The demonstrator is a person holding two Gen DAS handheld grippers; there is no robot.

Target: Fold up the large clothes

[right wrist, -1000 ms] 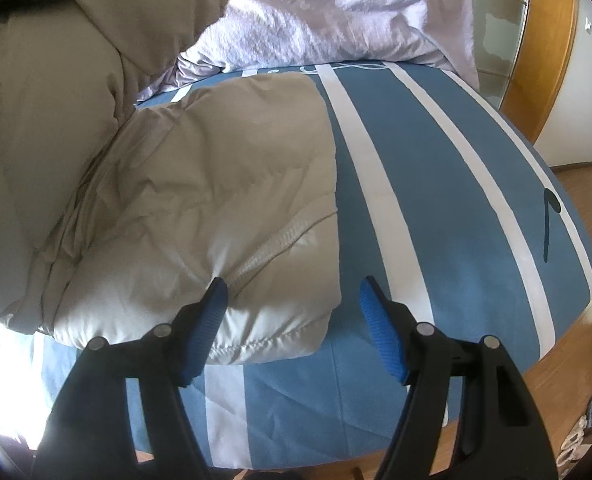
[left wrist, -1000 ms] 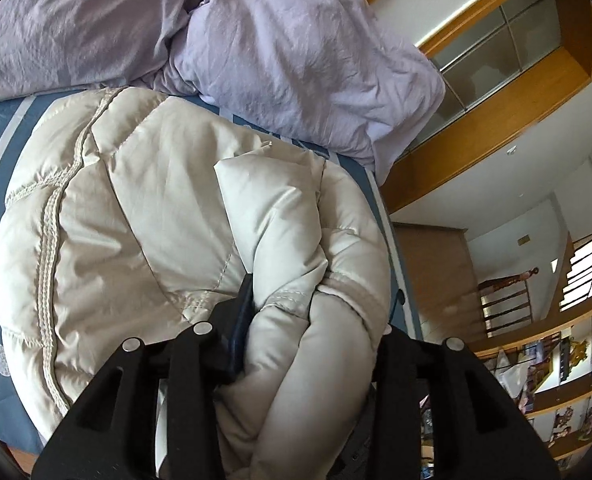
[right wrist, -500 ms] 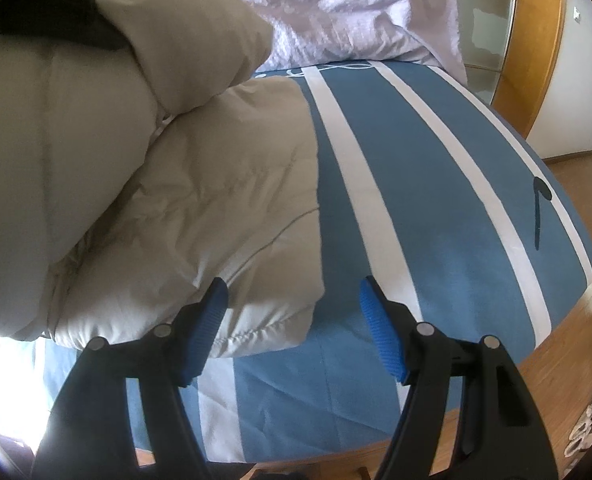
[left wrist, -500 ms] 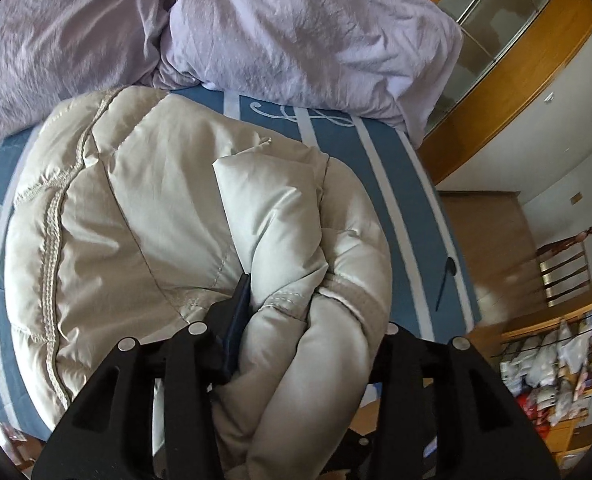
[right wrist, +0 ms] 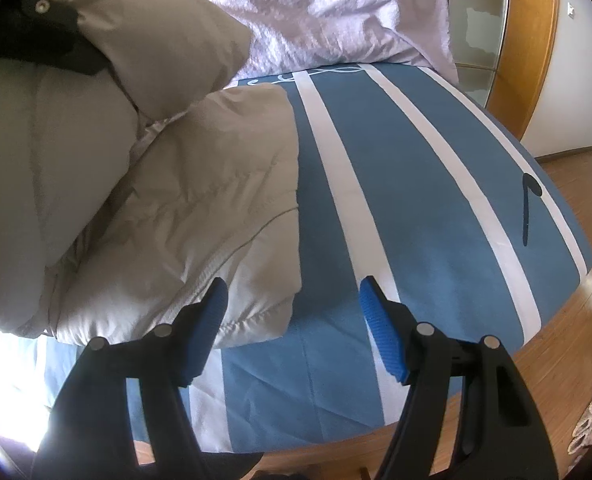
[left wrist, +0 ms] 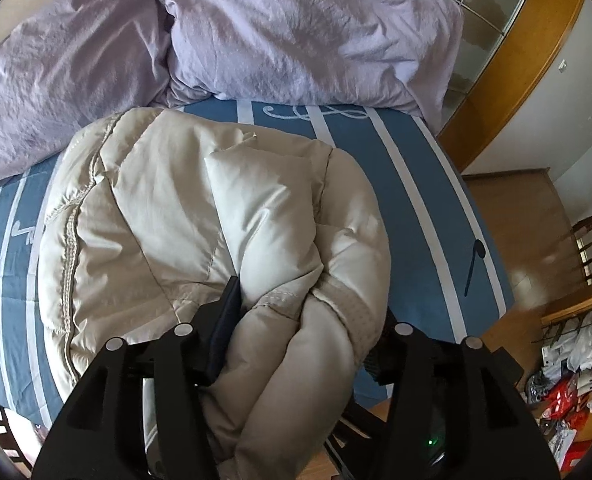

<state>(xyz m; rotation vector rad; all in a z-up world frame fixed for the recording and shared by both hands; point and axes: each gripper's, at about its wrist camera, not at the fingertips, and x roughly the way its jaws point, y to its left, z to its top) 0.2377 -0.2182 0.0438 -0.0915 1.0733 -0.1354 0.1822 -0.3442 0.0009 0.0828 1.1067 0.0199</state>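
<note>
A cream quilted puffer jacket (left wrist: 168, 216) lies on the blue bed with white stripes (left wrist: 424, 184). My left gripper (left wrist: 300, 332) is shut on a thick bunched fold of the jacket and holds it lifted above the rest; its right finger is hidden behind the fabric. In the right wrist view the lifted fold (right wrist: 168, 40) hangs at the upper left with the left gripper's black finger (right wrist: 56, 44) on it. My right gripper (right wrist: 292, 312) is open and empty, just above the bed, its left pad over the jacket's lower corner (right wrist: 252, 312).
A crumpled lilac duvet (left wrist: 296, 32) fills the head of the bed. The bed's right edge drops to a wooden floor (left wrist: 524, 224). A wooden-framed glass wardrobe (left wrist: 508, 32) stands at the far right. Clutter (left wrist: 576, 364) lies on the floor at the lower right.
My left gripper has carried the held fold up and over toward the right, so more of the bed shows. My right gripper has stayed open, drifting slightly right along the jacket's corner.
</note>
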